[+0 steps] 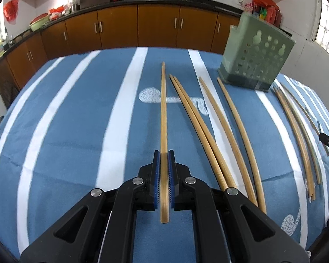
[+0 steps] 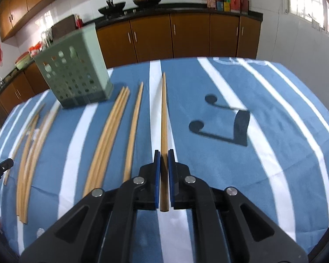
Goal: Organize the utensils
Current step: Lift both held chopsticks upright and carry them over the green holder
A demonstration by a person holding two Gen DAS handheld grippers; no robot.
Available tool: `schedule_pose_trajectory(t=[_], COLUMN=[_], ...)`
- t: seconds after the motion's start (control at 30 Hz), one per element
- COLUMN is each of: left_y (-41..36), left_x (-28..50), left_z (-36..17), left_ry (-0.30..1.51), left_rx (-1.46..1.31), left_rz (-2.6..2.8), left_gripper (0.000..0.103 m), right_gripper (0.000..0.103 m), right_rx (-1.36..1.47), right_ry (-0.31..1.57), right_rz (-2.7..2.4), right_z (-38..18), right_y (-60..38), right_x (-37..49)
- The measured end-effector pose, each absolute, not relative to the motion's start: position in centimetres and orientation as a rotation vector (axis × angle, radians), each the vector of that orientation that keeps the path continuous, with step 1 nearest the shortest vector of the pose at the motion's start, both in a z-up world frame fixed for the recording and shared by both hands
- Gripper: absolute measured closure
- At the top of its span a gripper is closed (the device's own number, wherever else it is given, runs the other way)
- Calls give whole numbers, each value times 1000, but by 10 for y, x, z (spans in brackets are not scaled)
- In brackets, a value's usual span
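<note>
My left gripper (image 1: pixel 164 153) is shut on a single bamboo chopstick (image 1: pixel 163 109), which runs between the blue pads and points away over the table. My right gripper (image 2: pixel 164 153) is likewise shut on one chopstick (image 2: pixel 163 114). A pale green perforated utensil holder (image 1: pixel 257 62) stands upright at the far right in the left wrist view and at the far left (image 2: pixel 75 76) in the right wrist view. Several loose chopsticks (image 1: pixel 208 135) lie on the cloth between the grippers, also seen from the right wrist as loose chopsticks (image 2: pixel 108 135).
The table is covered by a blue cloth with white stripes (image 1: pixel 76 120). More chopsticks (image 1: pixel 300 135) lie near its right side. Brown cabinets (image 1: pixel 120 26) and a black counter with woks run behind. The other gripper's tip (image 2: pixel 2 167) shows at the left edge.
</note>
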State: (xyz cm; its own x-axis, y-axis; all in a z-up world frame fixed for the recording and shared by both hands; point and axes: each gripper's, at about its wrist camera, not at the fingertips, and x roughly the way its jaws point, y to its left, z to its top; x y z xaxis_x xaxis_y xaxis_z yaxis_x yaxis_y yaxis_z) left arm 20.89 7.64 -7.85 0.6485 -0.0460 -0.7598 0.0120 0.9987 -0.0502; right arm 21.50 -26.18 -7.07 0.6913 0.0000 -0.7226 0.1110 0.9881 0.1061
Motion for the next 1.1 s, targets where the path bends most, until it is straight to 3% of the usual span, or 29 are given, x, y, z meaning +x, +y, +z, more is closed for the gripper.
schedule_pose_trajectory(t=[0.67, 1.1], left_y=[91, 89], left_x=[193, 203], left_z=[18, 56], left_ry=[590, 505], left_rx=[-84, -31], left_rz=[-6, 12], left_gripper=[96, 96], right_gripper=[95, 95], right_rx=[168, 157], right_ry=[541, 456], right_rz=[-67, -61], right_z=[16, 53], right_y=[-275, -280], right_x=[192, 198])
